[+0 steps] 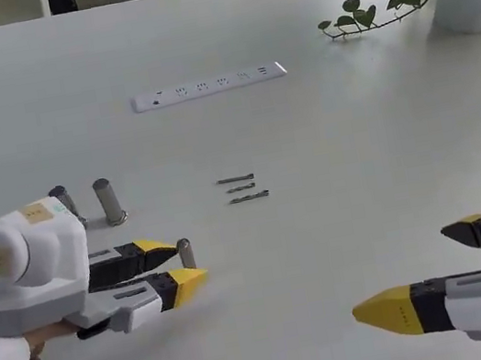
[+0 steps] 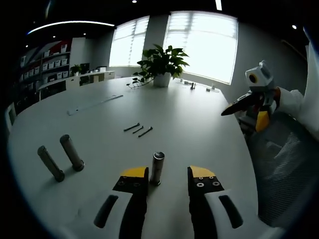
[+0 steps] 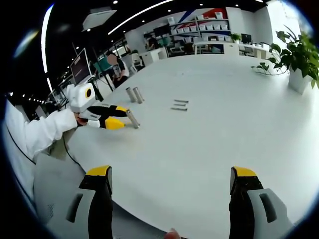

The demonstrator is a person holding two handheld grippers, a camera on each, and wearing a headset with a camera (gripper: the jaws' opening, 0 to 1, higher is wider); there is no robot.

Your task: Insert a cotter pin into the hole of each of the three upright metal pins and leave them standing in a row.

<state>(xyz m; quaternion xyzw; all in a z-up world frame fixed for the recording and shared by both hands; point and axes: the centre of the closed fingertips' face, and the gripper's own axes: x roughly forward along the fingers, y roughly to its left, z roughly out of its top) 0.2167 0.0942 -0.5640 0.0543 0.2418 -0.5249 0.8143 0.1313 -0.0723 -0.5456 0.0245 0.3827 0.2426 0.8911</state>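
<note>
Left gripper [image 2: 168, 175] jaws partly spread, straddling 1 upright metal pin [image 2: 158, 167] near-left of the 3 cotter pins [image 1: 242, 188]; the pin sits close to one jaw, can't tell if touching, no pinch. Other 2 metal pins [image 1: 109, 200] stand upright side by side on the bench [image 1: 303, 113], left of the cotter pins in the head view. Right gripper [image 3: 170, 173] jaws spread wide, empty, well to the near-right of the cotter pins.

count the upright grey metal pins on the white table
3. One grey cylindrical metal pin stands between the left tool's open tips; a second pin and a third pin stand side by side farther from the person on the white table.
</note>
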